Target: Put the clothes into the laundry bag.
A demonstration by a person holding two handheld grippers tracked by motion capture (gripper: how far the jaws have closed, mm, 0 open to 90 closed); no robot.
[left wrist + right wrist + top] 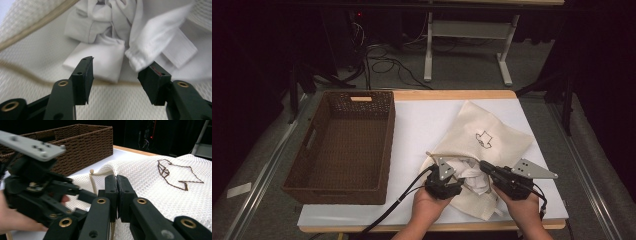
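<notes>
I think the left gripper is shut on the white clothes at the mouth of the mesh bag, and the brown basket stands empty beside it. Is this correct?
Not quite: the left gripper is open, its jaws apart before the white clothes, as the left gripper view shows. The rest holds: mesh bag, empty wicker basket beside.

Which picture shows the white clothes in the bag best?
The left gripper view: the crumpled white clothes sit close up at the bag's mouth. The high view shows them small between both grippers. The right gripper view faces the bag's mesh outside.

Basket (343,145) left of bag (484,145) on table (417,130)
</notes>
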